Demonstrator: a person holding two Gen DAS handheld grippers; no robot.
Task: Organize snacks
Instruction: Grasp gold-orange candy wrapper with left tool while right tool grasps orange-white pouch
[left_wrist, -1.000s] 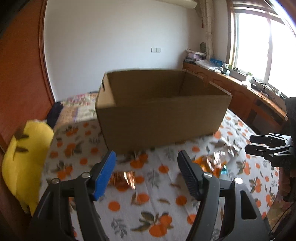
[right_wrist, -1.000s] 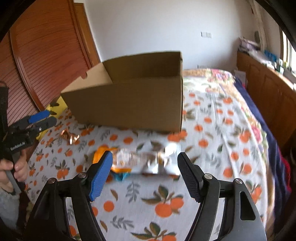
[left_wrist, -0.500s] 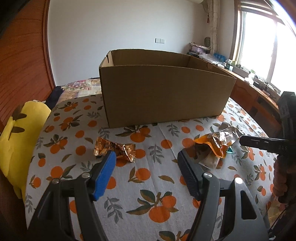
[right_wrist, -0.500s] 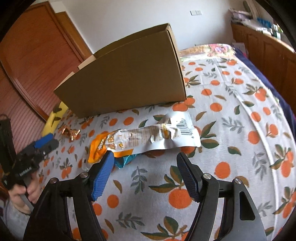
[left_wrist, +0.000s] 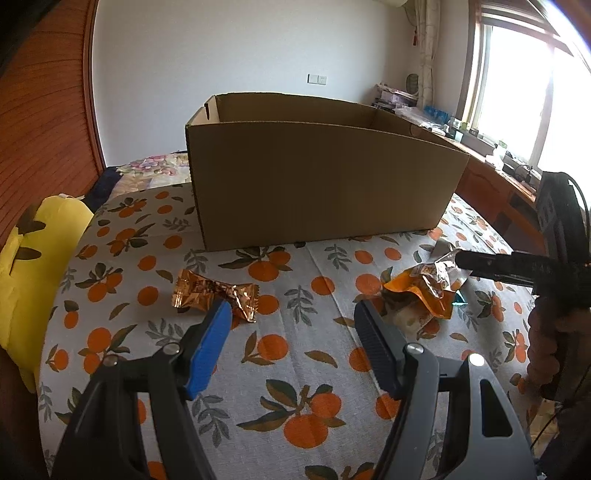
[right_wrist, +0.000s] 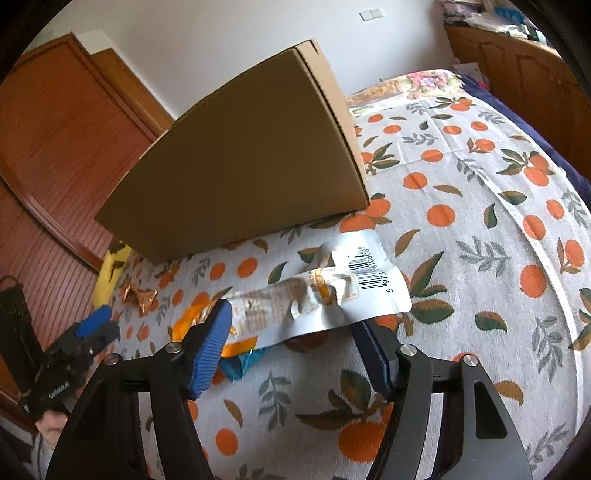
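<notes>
An open cardboard box (left_wrist: 325, 184) stands on the orange-print bedspread (left_wrist: 295, 369). In front of it lie a gold-wrapped candy (left_wrist: 214, 293) and a crumpled orange and silver snack bag (left_wrist: 424, 291). My left gripper (left_wrist: 293, 314) is open and empty, its blue finger just right of the candy. In the right wrist view the snack bag (right_wrist: 314, 299), barcode side up, lies between the fingers of my right gripper (right_wrist: 291, 321). Its jaws are closing, and the pads do not press the bag. The left gripper (right_wrist: 96, 325) and the candy (right_wrist: 138, 295) show at the left.
A yellow plush toy (left_wrist: 33, 266) lies at the bed's left edge beside a wooden panelled wall (left_wrist: 48, 110). A wooden sideboard (left_wrist: 495, 184) with clutter runs under the window on the right. A small teal wrapper (right_wrist: 240, 363) peeks from under the bag.
Both grippers have sunk toward the bedspread. The right one rolled, came in over the snack bag and narrowed its jaws. The left one drew close to the gold candy.
</notes>
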